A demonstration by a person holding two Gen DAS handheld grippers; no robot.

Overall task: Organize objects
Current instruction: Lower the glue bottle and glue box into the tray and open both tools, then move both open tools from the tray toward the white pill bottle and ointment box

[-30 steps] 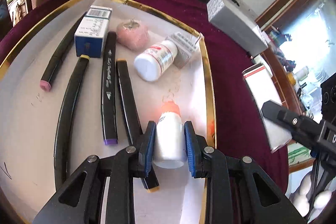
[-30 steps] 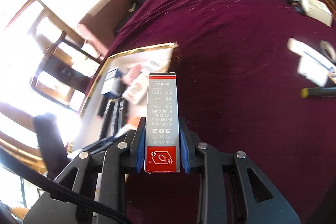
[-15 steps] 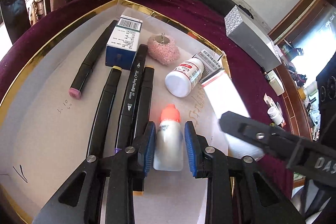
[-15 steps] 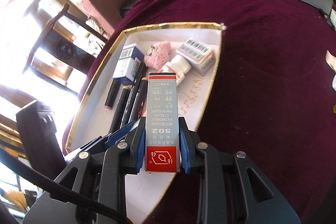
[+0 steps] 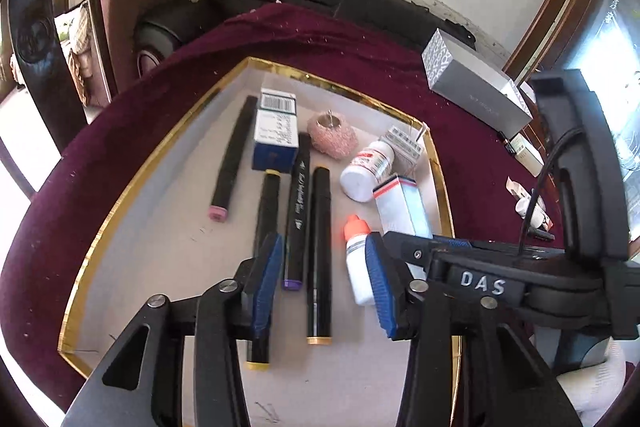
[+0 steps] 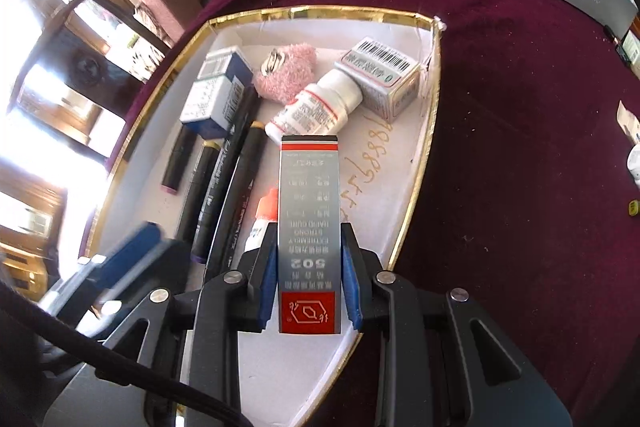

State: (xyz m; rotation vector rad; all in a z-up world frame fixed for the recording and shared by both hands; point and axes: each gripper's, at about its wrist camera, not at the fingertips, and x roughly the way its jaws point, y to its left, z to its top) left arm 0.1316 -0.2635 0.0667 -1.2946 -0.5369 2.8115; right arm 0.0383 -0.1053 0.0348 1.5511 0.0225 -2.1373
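holding grey 502 glue carton with red end (image 6: pixel 308 223) pinched in right gripper (image 6: pixel 308 291), now low over gold-rimmed white tray (image 5: pixel 120 195). left gripper (image 5: pixel 320 279) just spread, small orange-capped white bottle (image 5: pixel 358 259) released into tray. carton drops next.

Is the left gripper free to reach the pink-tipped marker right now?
Probably yes: the left gripper is open and empty, and the pink-tipped marker lies uncovered at the tray's left side.

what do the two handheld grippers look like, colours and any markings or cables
Both the left gripper and the right gripper are matte black plastic linkages with silver pivot screws and ribbed blue finger pads. White raised letters "DAS" mark the right unit's body, and black cables trail from it.
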